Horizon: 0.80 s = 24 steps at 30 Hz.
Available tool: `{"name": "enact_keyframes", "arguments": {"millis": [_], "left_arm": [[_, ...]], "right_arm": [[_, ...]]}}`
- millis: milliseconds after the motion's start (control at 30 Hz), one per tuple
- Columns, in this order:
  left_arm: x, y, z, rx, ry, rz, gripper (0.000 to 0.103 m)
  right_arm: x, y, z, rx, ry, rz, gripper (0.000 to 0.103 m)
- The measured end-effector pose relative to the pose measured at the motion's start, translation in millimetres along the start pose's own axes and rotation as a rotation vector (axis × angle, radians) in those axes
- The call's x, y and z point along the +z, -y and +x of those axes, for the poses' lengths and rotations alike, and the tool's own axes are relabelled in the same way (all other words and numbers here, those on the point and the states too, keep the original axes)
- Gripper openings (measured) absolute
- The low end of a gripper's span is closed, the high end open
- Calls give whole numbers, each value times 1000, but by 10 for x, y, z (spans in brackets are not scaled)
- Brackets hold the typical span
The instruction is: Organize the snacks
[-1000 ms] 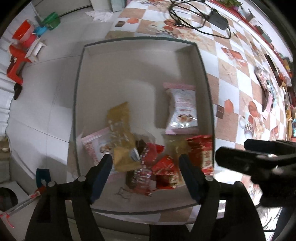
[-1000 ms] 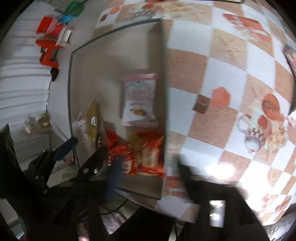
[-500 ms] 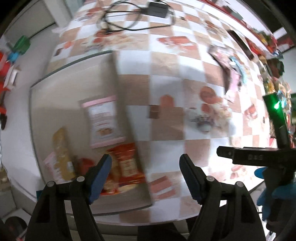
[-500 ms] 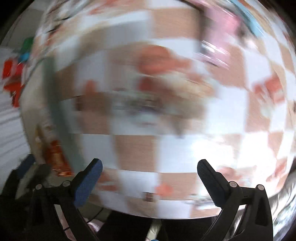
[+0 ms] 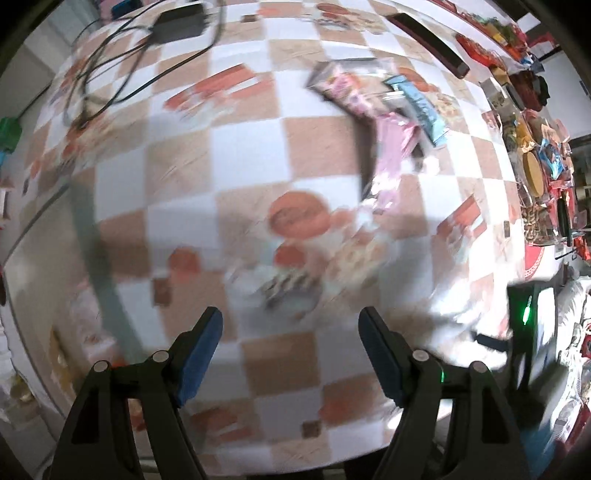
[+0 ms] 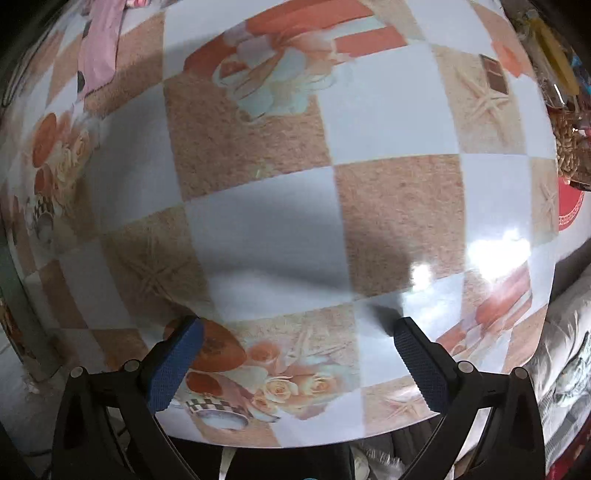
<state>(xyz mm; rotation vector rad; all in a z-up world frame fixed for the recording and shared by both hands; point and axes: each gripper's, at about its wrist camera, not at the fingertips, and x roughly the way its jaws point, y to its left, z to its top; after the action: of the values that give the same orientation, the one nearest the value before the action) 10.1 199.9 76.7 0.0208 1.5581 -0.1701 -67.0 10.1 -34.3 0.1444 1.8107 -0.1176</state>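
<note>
checkered table (image 6: 399, 206), snack packets (image 5: 388, 110), cable (image 5: 110, 70)

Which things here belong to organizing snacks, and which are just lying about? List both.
Job:
pink packets
blue packet
snack pile at the table's far right
box at the left, blurred
left claw and right claw, both open and empty

Lying about:
cables
adapter
tablecloth
</note>
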Motion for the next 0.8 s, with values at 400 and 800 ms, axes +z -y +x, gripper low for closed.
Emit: {"name": "enact_keyframes", "arguments": {"millis": [400,800], "left_arm": [[959,632,433,65,13,11,79],[866,609,627,95,-17,54,27]], "right_arm": [[-189,82,-54,-1,35,-18,103],[-233,62,-46,-1,46,-27,103]]}}
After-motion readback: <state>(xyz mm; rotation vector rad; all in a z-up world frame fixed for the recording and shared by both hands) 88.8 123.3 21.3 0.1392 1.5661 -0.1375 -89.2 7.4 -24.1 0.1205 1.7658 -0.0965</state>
